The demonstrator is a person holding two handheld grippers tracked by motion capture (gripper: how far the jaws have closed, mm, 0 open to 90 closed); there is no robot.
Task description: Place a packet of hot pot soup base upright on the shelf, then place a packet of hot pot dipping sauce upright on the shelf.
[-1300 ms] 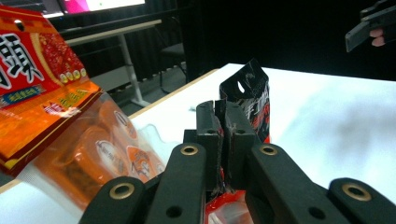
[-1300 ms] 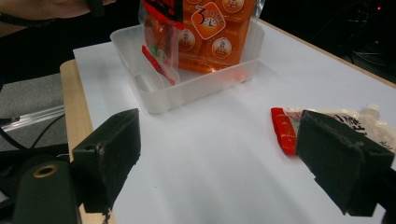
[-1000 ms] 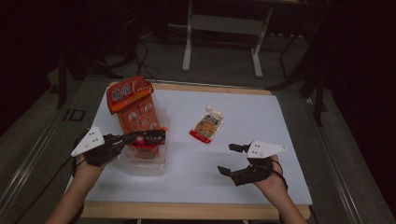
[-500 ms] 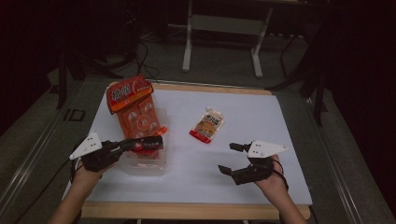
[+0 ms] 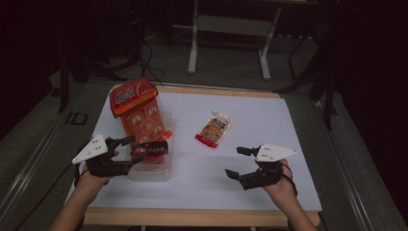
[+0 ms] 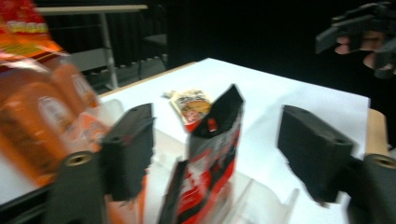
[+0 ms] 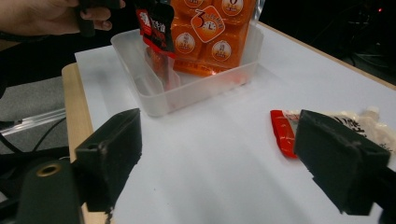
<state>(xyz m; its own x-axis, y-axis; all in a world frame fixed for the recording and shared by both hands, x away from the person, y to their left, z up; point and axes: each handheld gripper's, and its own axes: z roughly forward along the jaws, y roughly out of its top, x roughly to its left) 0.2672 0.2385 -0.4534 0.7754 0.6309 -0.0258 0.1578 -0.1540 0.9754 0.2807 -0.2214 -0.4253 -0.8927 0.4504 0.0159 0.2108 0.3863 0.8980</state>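
A black-and-red snack packet (image 5: 154,148) stands upright in a clear plastic tub (image 5: 155,174) at the table's left. My left gripper (image 5: 136,149) is just left of it. Its jaws have just been opening, and in the left gripper view the packet (image 6: 210,154) stands loose between them, touching neither. A large orange multipack bag (image 5: 139,113) leans in the tub's far end. A cream pouch with a red end (image 5: 214,128) lies flat mid-table. My right gripper (image 5: 240,163) hovers open at the front right with nothing in it; its own view has the pouch (image 7: 355,122) ahead.
White paper (image 5: 250,120) covers the wooden table, whose edge (image 5: 202,216) runs along the front. In the right gripper view the tub (image 7: 154,98) and orange bag (image 7: 210,32) are farther off, with the other hand beside them. Dark floor and metal stand legs (image 5: 231,24) lie beyond.
My left gripper was shut on the black-and-red packet over the tub; its jaws have opened and drawn back a little, leaving the packet standing in the tub. The right gripper has not moved.
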